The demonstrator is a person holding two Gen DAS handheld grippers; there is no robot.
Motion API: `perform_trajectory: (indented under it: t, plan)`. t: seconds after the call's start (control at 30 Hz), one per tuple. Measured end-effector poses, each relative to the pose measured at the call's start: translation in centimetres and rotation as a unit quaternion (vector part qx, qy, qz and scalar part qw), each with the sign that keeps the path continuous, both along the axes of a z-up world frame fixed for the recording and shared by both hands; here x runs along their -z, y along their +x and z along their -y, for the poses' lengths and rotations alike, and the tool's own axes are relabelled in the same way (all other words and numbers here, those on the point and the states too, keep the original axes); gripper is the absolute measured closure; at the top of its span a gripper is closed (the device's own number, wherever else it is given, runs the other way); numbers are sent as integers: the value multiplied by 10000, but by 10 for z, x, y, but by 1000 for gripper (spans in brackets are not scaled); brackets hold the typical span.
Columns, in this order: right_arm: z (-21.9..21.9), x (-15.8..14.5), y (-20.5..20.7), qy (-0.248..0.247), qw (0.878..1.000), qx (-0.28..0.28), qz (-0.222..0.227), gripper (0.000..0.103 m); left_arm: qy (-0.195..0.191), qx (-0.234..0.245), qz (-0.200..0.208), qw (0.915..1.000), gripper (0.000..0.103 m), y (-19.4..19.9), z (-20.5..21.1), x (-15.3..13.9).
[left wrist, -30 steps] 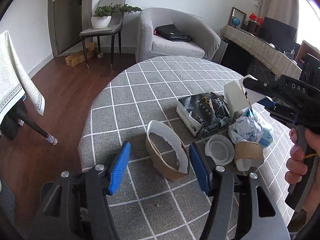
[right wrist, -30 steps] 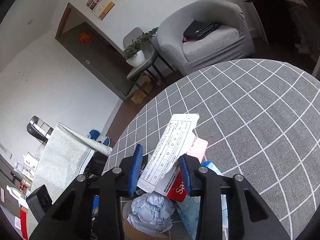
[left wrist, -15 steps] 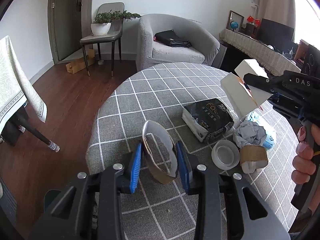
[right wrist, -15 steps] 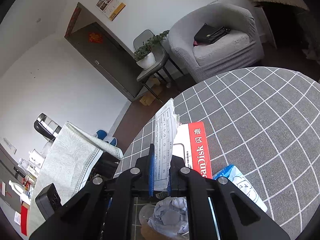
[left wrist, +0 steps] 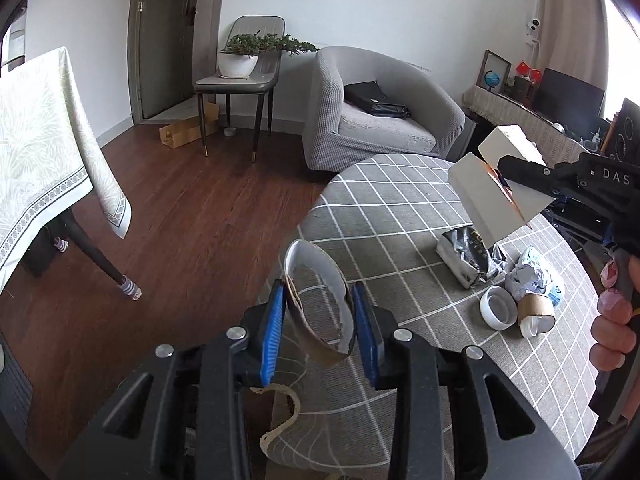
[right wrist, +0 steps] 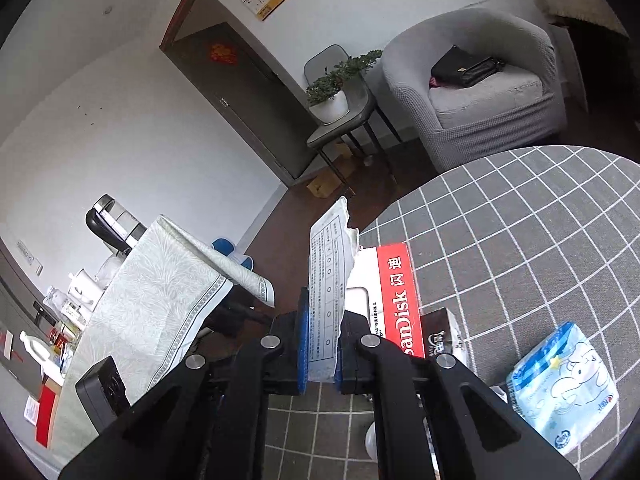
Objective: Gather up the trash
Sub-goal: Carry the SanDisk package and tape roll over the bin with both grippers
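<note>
Cardboard is what the left gripper (left wrist: pixel 320 330) is squeezing: its blue pads are pressing on either side of a torn paper cup sleeve (left wrist: pixel 318 304), a brown ring with a white lining, bowing it a little so it cannot slip. It is hanging just past the near left edge of the round table (left wrist: pixel 384 200), clear of the checked cloth, with a ragged strip curling down beneath it. Held that way, it looks ready to be carried off to wherever the rubbish goes; no bin is showing.

The right gripper (right wrist: pixel 320 344) is pressed tight on a torn printed sheet (right wrist: pixel 330 280) together with a flattened SanDisk package (right wrist: pixel 390 292), pinching both by their lower ends so they are standing up out of the jaws, lifted above the table's right side. Taking two flat pieces in one bite probably saves a trip.

Other trash is lying near the table's right edge: a black foil bag (left wrist: pixel 468 256), a crumpled tissue (left wrist: pixel 526 280), a white lid (left wrist: pixel 498 312), a small cup in a brown sleeve (left wrist: pixel 536 312) and a blue tissue pack (right wrist: pixel 564 380).
</note>
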State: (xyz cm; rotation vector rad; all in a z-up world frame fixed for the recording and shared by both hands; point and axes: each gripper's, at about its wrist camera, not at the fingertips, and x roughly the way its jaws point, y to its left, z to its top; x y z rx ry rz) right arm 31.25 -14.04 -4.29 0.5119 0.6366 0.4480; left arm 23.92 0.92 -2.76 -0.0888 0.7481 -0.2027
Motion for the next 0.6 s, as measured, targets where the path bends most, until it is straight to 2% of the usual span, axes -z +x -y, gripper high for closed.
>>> perform_trajectory:
  t: [0.2, 0.6]
  plan:
    - [-48, -3, -2, -212, 9988, -450, -1, 94, 112, -232, -149, 9996, 67, -7, -36, 11]
    - [-134, -1, -12, -463, 9884, -1450, -17, 94, 582, -403, -1020, 9923, 67, -12, -91, 76]
